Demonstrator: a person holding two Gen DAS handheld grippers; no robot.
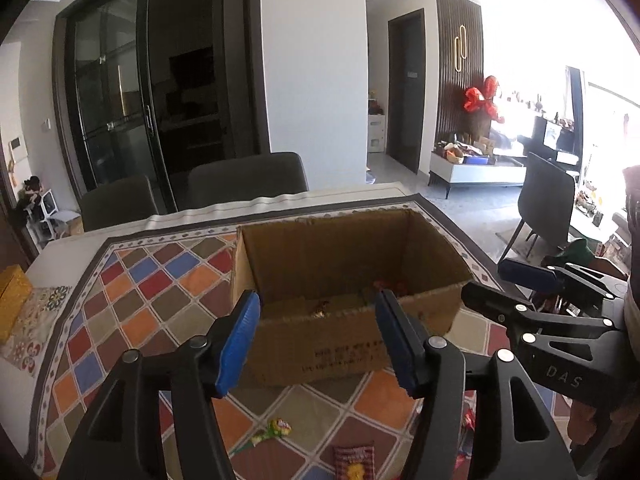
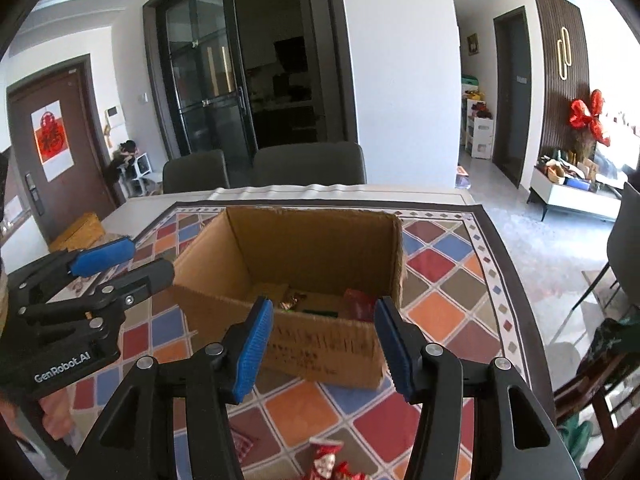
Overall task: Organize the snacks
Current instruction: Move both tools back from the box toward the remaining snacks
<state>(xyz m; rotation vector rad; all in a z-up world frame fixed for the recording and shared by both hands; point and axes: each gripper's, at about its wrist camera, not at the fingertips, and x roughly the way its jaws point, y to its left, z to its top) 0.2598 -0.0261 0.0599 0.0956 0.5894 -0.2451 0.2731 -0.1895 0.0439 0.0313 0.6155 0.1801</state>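
While you hold both grippers before the cardboard box, left gripper and right gripper fingers stand half open, empty.

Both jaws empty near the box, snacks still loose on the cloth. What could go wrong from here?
1. The left gripper and right gripper hover side by side; reaching down together, they might collide.
2. The cardboard box sits loose on the tablecloth; a bump could shift it.
3. The flat snack packets may slip from the jaws.
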